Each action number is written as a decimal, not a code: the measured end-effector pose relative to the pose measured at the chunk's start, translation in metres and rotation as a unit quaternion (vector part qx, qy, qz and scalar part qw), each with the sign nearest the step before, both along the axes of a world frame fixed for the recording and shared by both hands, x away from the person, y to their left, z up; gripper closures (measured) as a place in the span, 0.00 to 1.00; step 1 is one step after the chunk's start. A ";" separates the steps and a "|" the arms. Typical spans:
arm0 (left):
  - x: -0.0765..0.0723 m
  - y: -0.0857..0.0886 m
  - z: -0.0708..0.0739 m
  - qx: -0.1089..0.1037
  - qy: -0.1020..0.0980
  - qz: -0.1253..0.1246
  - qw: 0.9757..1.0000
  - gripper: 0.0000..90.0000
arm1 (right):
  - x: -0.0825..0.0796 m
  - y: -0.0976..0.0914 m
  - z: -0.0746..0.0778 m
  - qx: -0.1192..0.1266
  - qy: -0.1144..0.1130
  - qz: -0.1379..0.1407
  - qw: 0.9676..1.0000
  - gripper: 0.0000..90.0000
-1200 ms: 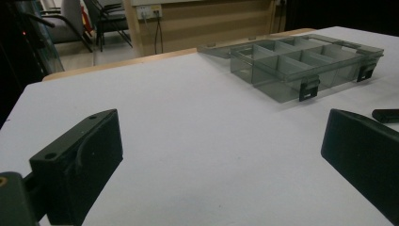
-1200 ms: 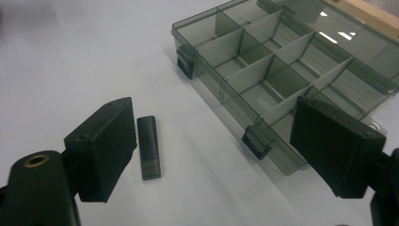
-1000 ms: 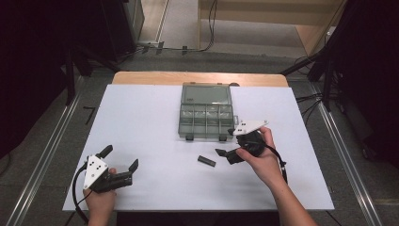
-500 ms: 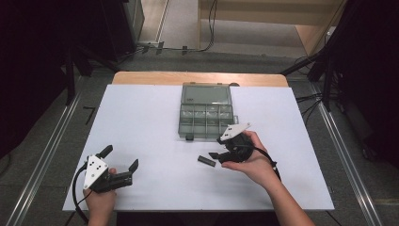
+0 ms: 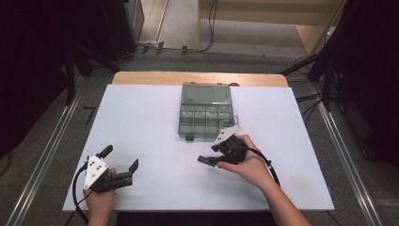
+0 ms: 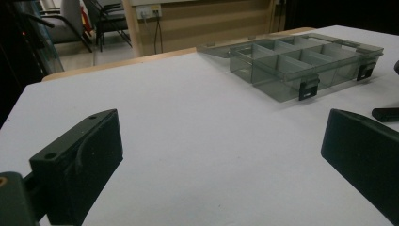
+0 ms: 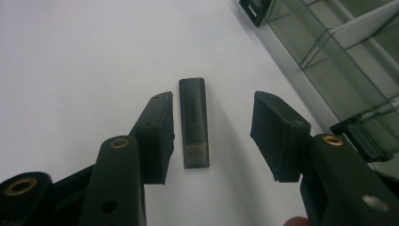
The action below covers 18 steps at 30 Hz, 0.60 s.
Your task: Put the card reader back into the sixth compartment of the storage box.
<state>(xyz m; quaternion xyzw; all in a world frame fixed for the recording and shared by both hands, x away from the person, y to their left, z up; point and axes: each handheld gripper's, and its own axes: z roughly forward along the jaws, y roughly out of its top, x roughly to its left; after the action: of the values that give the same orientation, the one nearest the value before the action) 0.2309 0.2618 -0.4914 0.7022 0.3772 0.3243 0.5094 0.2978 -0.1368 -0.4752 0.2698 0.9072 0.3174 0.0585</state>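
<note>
High view first: on the white table top [image 5: 155,122] the right gripper [image 5: 210,159] sits low over a small dark flat stick [image 5: 203,160], just in front of the open smoky-grey transparent plastic compartment box [image 5: 206,116], while the left gripper [image 5: 120,165] rests well apart at the near left corner, jaws spread and holding nothing. Left gripper view next: its two black jaws stand wide with bare table between them, the compartment box [image 6: 306,63] lies far ahead to the right, and one end of the dark stick [image 6: 386,114] peeks in at the right edge. Right gripper view last: the stick [image 7: 194,121], which looks like a USB drive with a translucent end towards the camera, lies flat on the table between the parted jaws, close to the left-hand one in this view and clear of the other. Its long axis runs along the jaws' own direction, so closing would pinch it across its narrow width. The right hand is plainly the nearer; the jaws are released, touching nothing yet.
</note>
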 end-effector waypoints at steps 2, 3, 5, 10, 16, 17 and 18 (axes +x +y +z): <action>0.000 0.000 0.000 0.000 0.000 0.000 1.000 0.00 | 0.001 0.002 -0.003 -0.002 0.002 0.003 1.000 0.55; 0.000 0.000 0.000 0.000 0.000 0.000 1.000 0.00 | 0.001 0.004 -0.005 -0.005 0.005 0.002 1.000 0.56; 0.000 0.000 0.000 0.001 0.000 0.000 1.000 0.00 | 0.001 0.005 -0.006 -0.007 0.005 0.002 1.000 0.56; 0.000 0.000 0.000 0.002 0.000 0.000 1.000 0.00 | 0.001 0.009 -0.015 -0.018 0.007 0.003 1.000 0.60; 0.000 0.000 0.000 0.002 0.000 0.000 1.000 0.00 | 0.000 0.012 -0.023 -0.034 0.004 0.007 0.999 0.62; 0.000 0.000 0.000 0.001 0.000 0.000 1.000 0.00 | -0.001 0.012 -0.023 -0.035 0.003 0.005 0.999 0.63; 0.000 0.000 0.000 0.001 0.000 0.000 1.000 0.00 | -0.001 0.012 -0.023 -0.036 0.000 0.007 0.999 0.64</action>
<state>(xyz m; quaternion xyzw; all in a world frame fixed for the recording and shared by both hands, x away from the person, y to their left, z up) 0.2309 0.2614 -0.4915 0.7030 0.3767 0.3246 0.5085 0.2973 -0.1250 -0.4987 0.2616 0.9197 0.2852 0.0657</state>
